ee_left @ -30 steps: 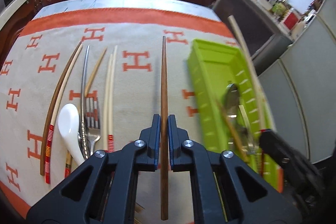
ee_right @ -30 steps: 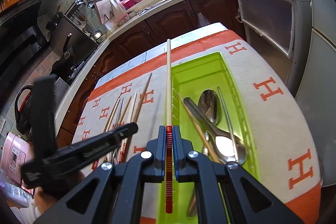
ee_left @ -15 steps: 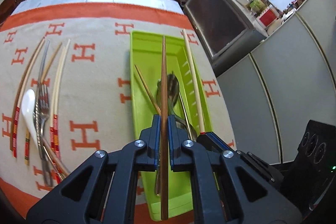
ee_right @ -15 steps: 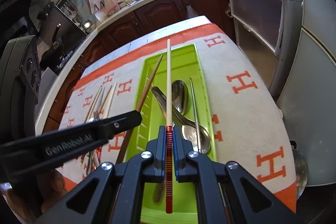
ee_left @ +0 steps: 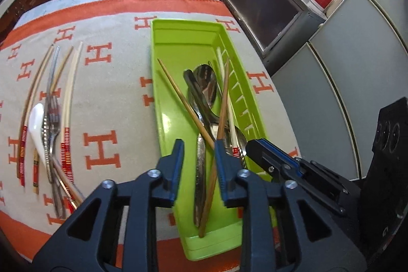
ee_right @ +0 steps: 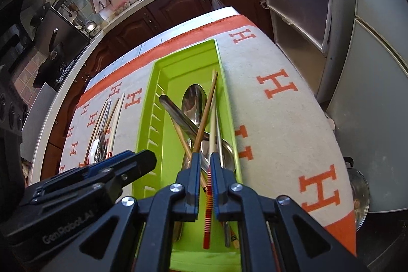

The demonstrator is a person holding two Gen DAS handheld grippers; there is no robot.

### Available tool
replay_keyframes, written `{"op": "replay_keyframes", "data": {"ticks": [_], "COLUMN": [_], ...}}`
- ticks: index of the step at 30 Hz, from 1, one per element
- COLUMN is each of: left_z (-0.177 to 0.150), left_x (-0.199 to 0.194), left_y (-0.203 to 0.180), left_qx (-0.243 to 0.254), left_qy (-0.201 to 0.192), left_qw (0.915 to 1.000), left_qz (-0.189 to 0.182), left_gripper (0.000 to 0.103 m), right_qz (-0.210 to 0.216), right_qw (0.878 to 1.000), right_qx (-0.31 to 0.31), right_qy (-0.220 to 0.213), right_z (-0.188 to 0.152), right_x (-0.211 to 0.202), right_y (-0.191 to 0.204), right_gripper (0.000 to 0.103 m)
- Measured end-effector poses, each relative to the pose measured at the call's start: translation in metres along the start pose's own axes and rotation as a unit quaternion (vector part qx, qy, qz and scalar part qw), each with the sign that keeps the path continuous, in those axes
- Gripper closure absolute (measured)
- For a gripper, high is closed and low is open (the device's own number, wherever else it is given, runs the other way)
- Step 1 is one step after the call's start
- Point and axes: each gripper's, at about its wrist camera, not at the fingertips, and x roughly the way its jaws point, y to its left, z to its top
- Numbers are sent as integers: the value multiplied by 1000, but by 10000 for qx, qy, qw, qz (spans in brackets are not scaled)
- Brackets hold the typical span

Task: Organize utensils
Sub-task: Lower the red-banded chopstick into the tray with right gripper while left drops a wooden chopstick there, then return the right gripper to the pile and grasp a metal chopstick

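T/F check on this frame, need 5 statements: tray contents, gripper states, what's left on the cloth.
1. The left gripper has its jaws apart, opening, and the dark brown wooden chopstick lies loose in the lime-green plastic tray. True.
2. The right gripper is empty. False: it is shut on the pale chopstick with the red-banded end.
3. A metal spoon lies inside the tray. True.
4. The white ceramic spoon is in the tray. False: it lies on the orange-and-beige patterned cloth, beside the metal fork.
5. No chopsticks remain on the cloth. False: several lie beside the fork.
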Motion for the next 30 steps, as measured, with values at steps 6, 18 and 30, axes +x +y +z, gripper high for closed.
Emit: {"op": "replay_keyframes", "data": {"ticks": [6, 18, 30], "left_z": [-6, -26, -47], "left_x": [-24, -62, -100], "left_y": [13, 41, 66], "left_qx": [-11, -103, -89], "left_qy": [-228, -495, -722], "left_qw": [9997, 9980, 9962], "left_qz": [93, 383, 472], "left_gripper": [64, 64, 64], "right_qz": [-19, -28, 80], "right_qw": [10000, 9996, 9982], "right_qx": [-53, -296, -593], "right_qy": [-13, -19, 28], "right_z": [-5, -24, -40], "right_x": [-5, -18, -27], "right_y": [8, 40, 82], "right_gripper": [95, 95, 95]}}
